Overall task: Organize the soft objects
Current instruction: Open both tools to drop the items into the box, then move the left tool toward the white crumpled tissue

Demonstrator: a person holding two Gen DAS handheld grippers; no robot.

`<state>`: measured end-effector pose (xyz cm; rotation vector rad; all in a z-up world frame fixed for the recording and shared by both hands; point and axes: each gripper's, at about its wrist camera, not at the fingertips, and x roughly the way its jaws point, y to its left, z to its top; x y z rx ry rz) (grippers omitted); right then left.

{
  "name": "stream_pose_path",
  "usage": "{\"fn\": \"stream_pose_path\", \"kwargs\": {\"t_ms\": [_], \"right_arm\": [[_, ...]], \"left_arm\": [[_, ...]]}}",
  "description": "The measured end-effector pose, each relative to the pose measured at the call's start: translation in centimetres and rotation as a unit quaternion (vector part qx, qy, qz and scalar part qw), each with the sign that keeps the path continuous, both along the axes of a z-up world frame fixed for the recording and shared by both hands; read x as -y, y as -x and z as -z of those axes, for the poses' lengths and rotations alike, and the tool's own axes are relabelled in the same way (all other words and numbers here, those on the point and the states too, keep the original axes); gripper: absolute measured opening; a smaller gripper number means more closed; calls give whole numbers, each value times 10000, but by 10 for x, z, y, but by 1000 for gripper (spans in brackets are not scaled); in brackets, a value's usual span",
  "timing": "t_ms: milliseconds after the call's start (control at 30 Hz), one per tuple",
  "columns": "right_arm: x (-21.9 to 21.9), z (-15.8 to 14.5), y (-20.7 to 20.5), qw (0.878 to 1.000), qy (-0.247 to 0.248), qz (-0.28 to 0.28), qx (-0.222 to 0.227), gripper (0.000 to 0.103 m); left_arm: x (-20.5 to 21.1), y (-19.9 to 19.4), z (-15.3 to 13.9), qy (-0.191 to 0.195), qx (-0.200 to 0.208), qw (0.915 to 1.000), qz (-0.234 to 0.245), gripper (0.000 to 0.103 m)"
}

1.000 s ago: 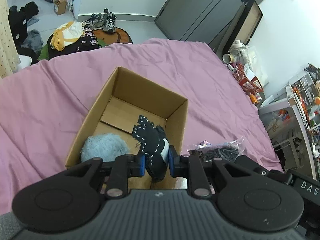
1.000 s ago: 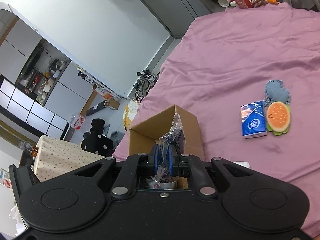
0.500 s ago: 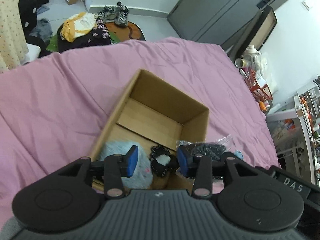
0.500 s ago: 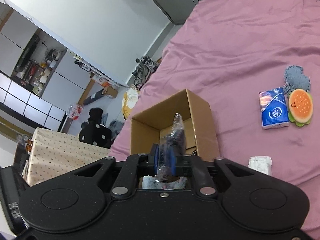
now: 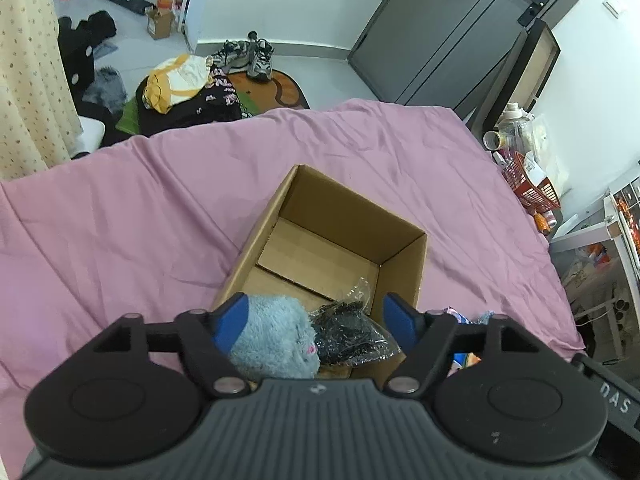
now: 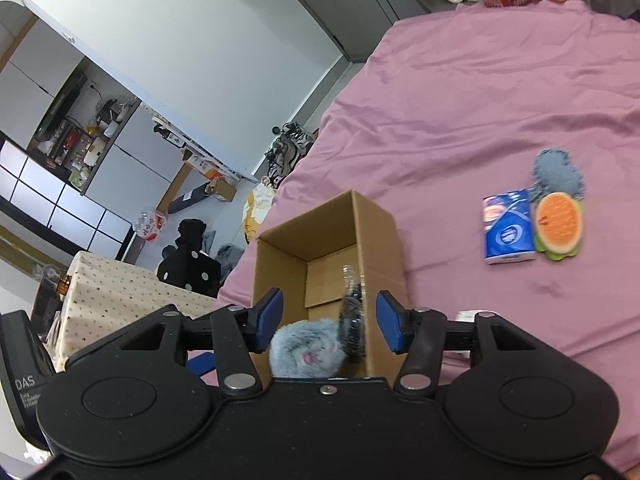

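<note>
An open cardboard box (image 5: 404, 264) sits on the pink bedsheet (image 5: 120, 224); it also shows in the right wrist view (image 6: 376, 232). Inside lie a fluffy blue-grey plush (image 5: 276, 336) and a clear plastic bag of black items (image 5: 352, 328). My left gripper (image 5: 316, 320) is open and empty above the box's near end. My right gripper (image 6: 330, 322) is open and empty over the box, with the plush (image 6: 308, 348) and the bag (image 6: 354, 316) below it. A blue tissue pack (image 6: 508, 228), an orange burger-shaped pad (image 6: 558, 224) and a grey-blue pad (image 6: 558, 172) lie on the sheet to the right.
A red basket (image 5: 528, 184) with bottles stands past the bed's right edge. Clothes and shoes (image 5: 244, 56) lie on the floor beyond the bed. A dotted cloth-covered table (image 6: 112, 292) stands at the left. A small white packet (image 6: 466, 314) lies near the right fingers.
My left gripper opened and dropped the black stitched item into the box. My right gripper opened and released the plastic bag into the box. Both pulled back a little.
</note>
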<state>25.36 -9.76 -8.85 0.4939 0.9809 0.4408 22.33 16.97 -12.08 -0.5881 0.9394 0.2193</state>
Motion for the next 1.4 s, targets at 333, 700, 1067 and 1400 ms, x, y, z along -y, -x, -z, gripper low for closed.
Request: {"fn": "stream_pose_path", "kwargs": {"t_ms": [333, 700, 1067, 1400], "right_arm": [[45, -21, 18, 9994, 86, 56, 340, 74], [78, -33, 30, 9973, 257, -1, 692, 97], [125, -29, 32, 9954, 222, 228, 901, 102], [163, -15, 20, 9949, 190, 239, 964, 103]], "left_arm": [[29, 10, -20, -236, -4, 9995, 216, 83], [70, 22, -33, -545, 16, 9977, 402, 94], [119, 25, -41, -772, 386, 9939, 692, 103], [165, 26, -35, -1136, 527, 9879, 912, 103]]}}
